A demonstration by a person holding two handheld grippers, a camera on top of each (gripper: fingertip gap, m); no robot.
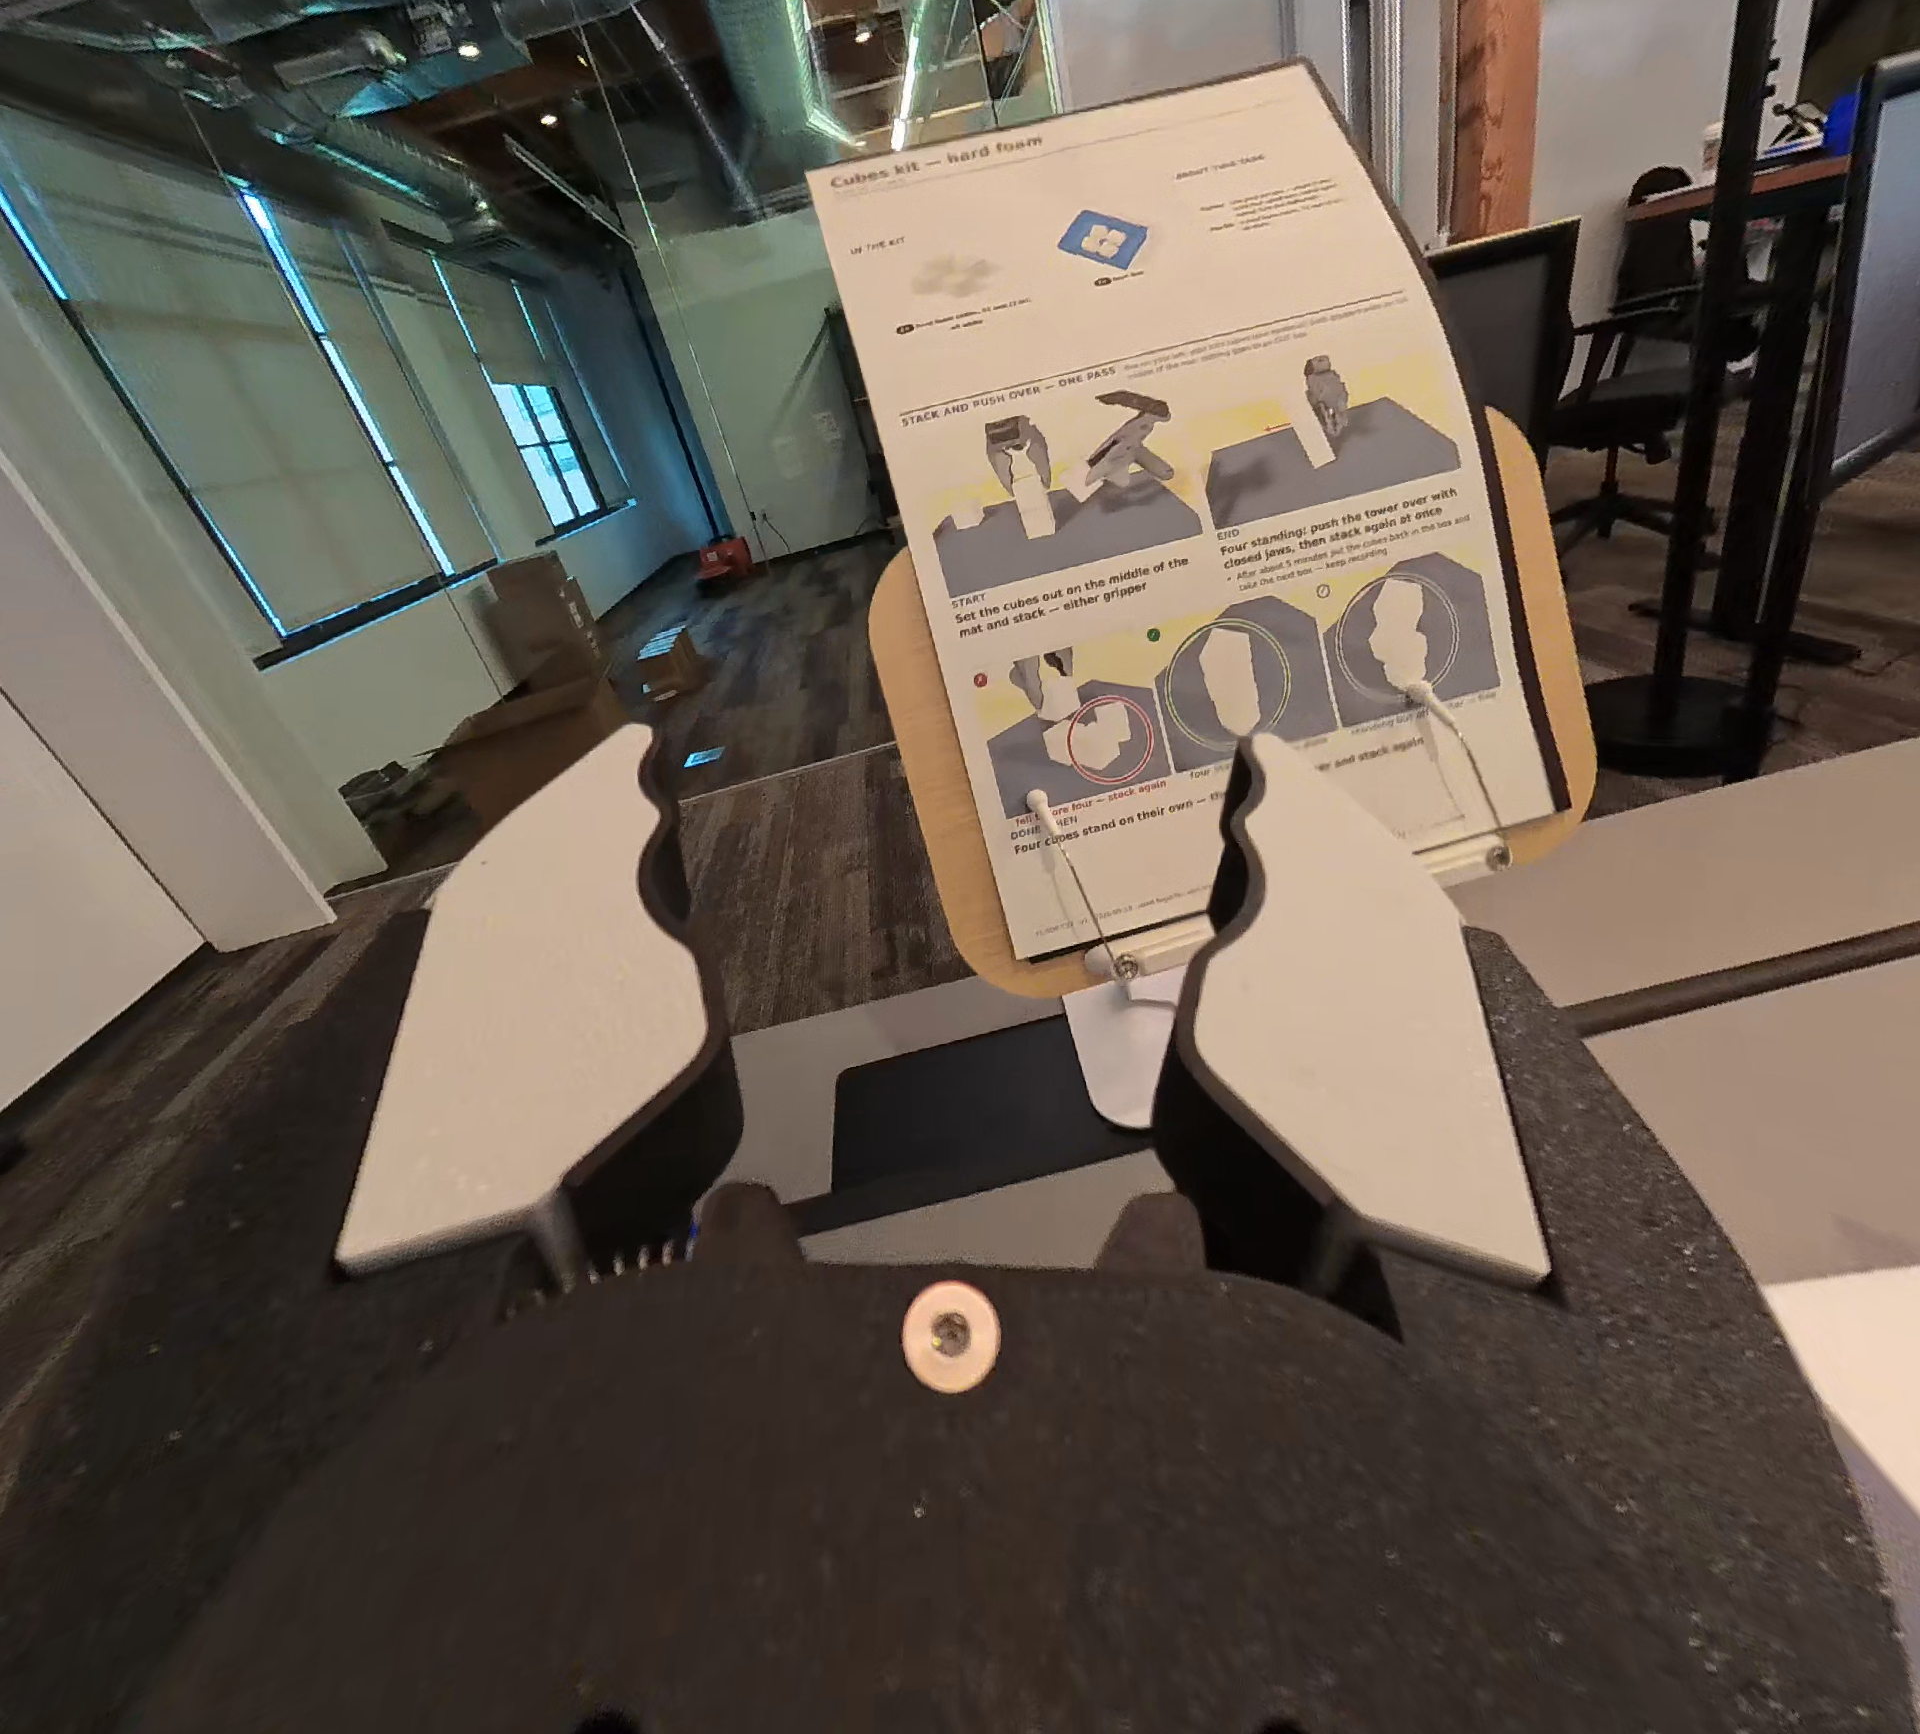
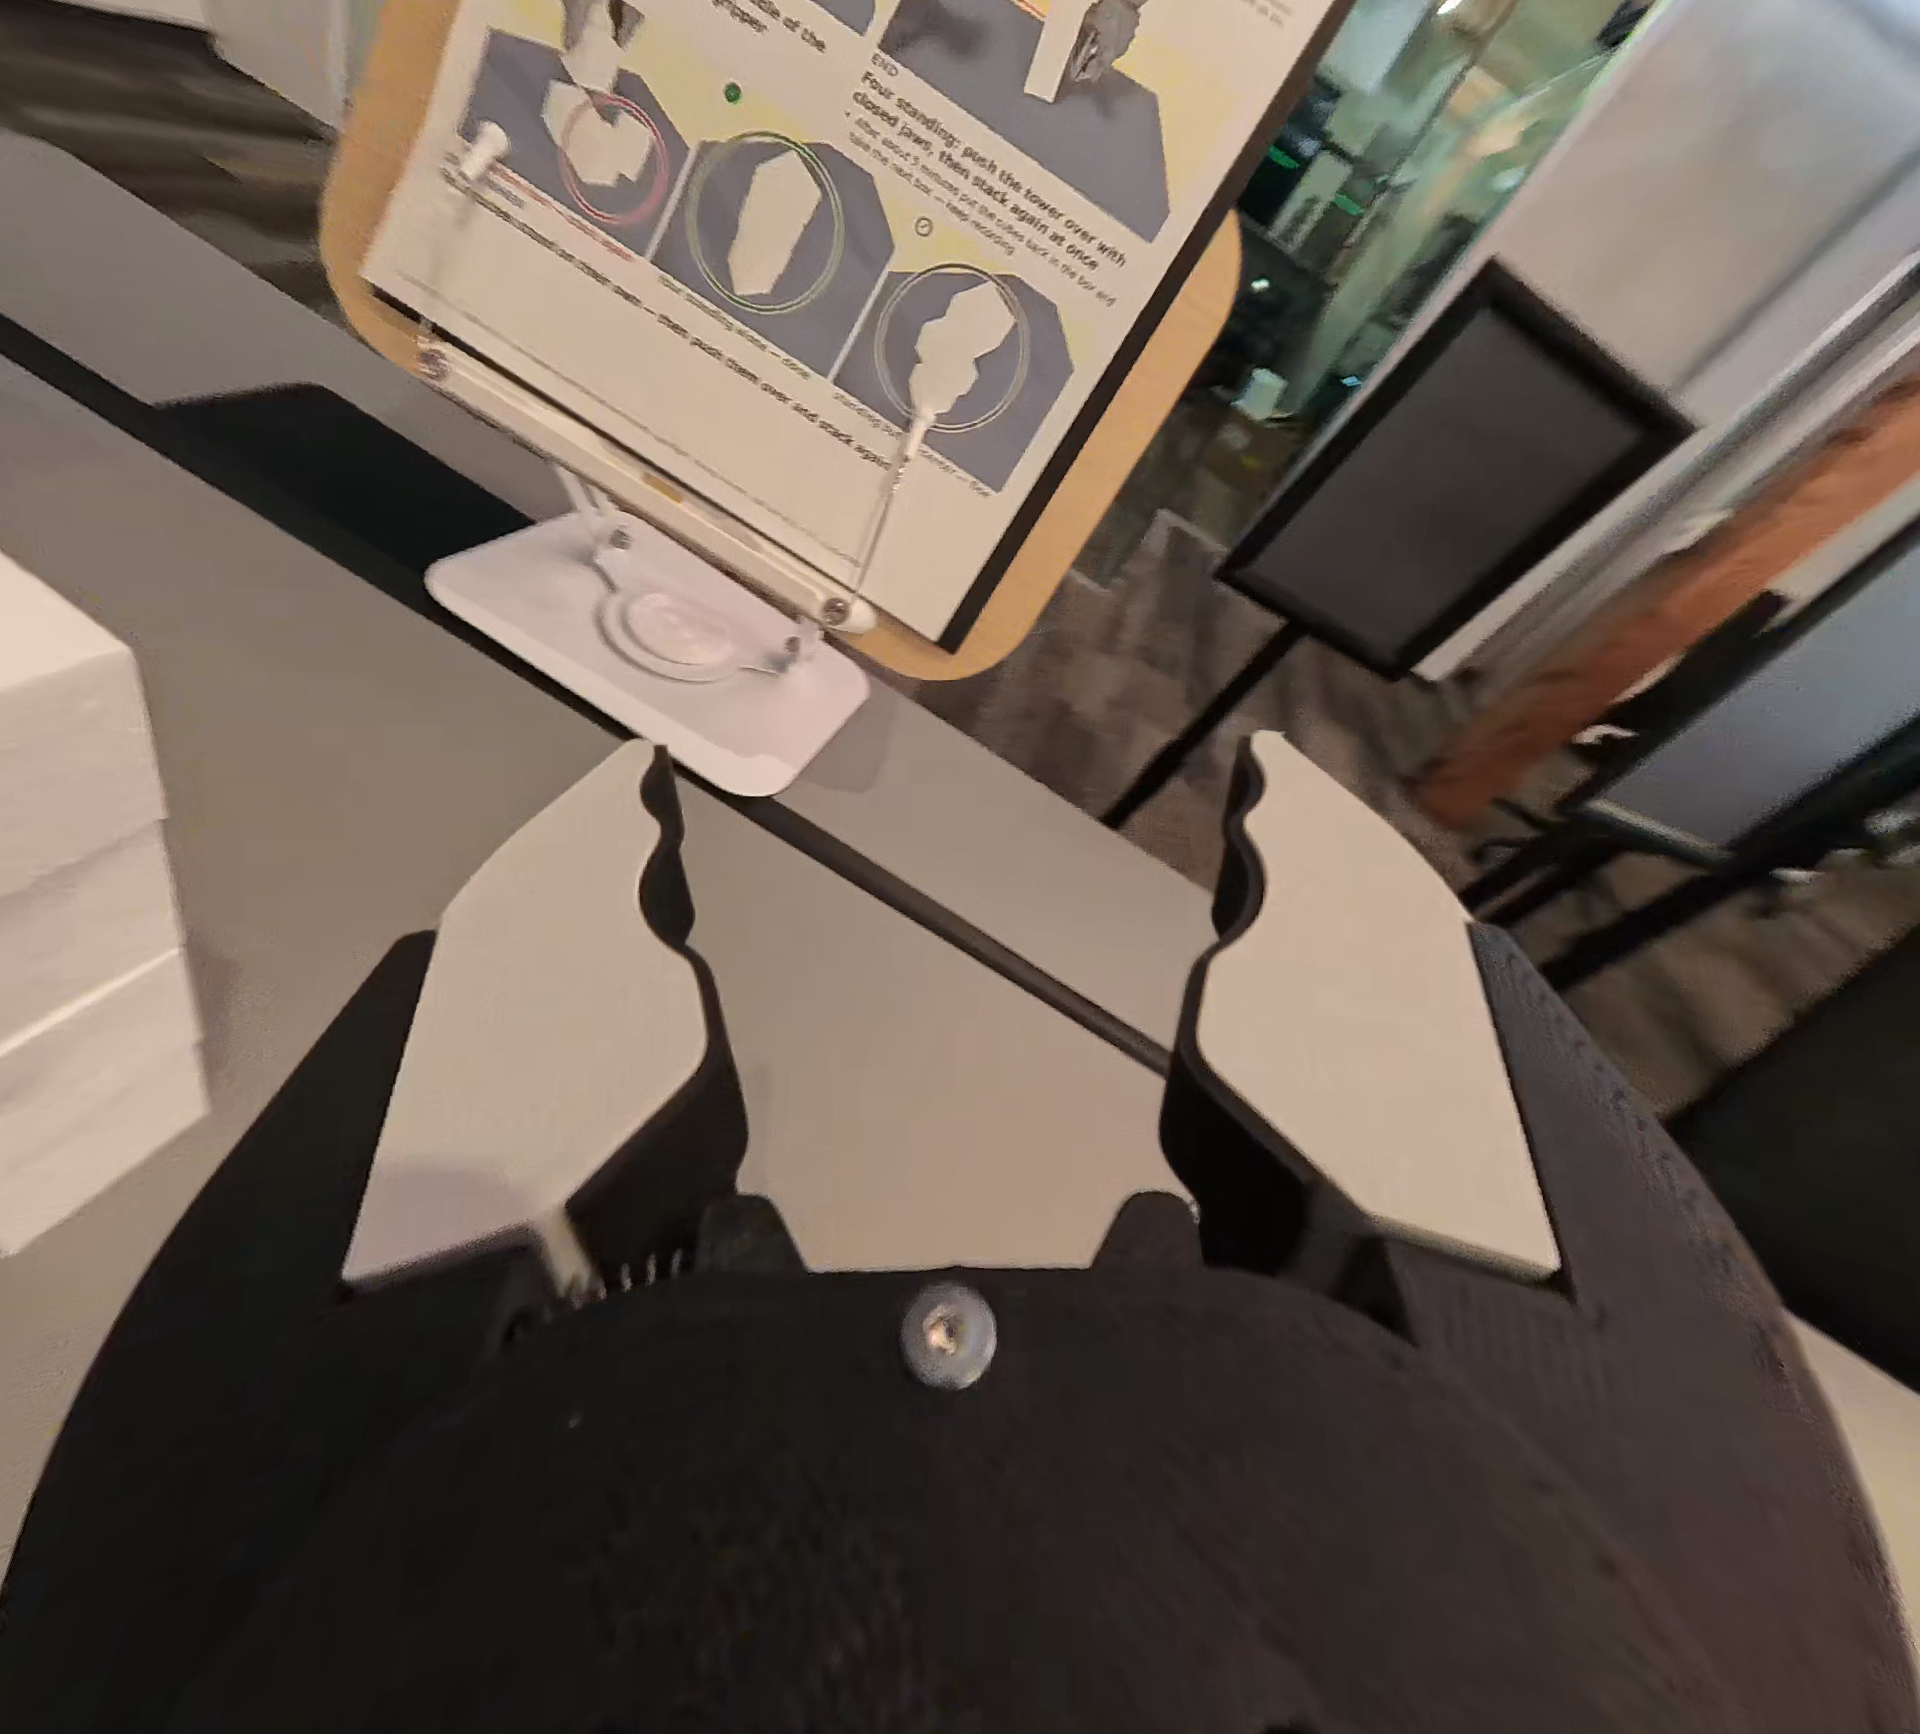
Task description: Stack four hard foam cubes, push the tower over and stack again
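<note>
Both claws are held wide and empty above the grey table (image 2: 312, 801). White foam cubes (image 2: 73, 905) are seen stacked at the frame's left edge, left of the right claw (image 2: 951, 796), judged nearer than the left claw (image 1: 951, 791), which is aimed at the instruction sheet (image 1: 1164, 479).

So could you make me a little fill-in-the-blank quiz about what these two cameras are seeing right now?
1. Both the left tongs and the right tongs are ____ and hold nothing.
2. The instruction sheet leans on a ____-coloured board.
3. In the right view, white foam cubes at the left edge sit ____ on one another.

Missing words: open; wood; stacked
</note>
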